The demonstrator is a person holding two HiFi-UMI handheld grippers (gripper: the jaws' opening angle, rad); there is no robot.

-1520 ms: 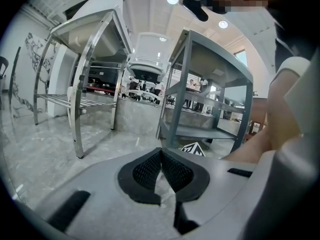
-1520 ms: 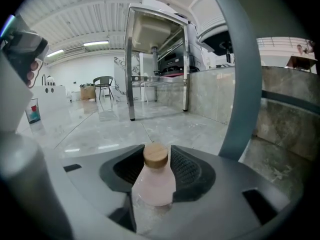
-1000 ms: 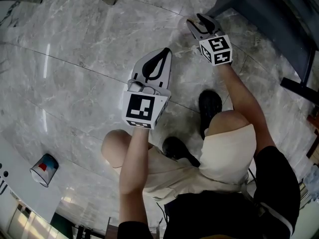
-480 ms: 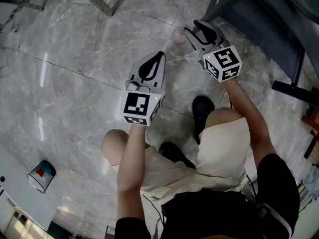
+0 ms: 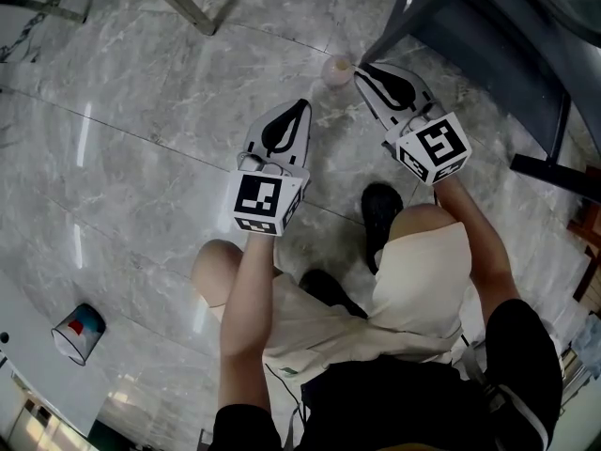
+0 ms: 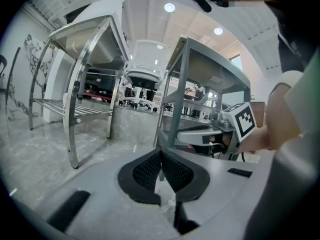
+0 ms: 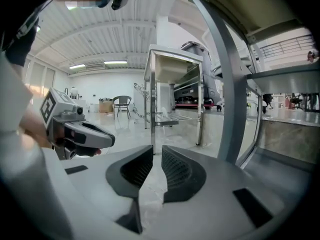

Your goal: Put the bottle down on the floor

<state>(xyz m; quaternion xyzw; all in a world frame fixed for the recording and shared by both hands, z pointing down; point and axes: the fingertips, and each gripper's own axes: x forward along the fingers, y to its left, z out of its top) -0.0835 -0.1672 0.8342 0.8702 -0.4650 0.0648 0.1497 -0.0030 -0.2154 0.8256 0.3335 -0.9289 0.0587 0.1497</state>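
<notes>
Floor (image 5: 141, 139) open left; bottle (image 5: 336, 69) beside table leg (image 5: 399, 24).

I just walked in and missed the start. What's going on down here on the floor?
A person crouches over the stone floor with a gripper in each hand. A small bottle stands on the floor beside a grey table leg, and nothing holds it. The right gripper hovers next to it; its jaws have just been closing to a narrow gap, with nothing between them. The left gripper is shut and empty. The bottle looks already set down.
</notes>
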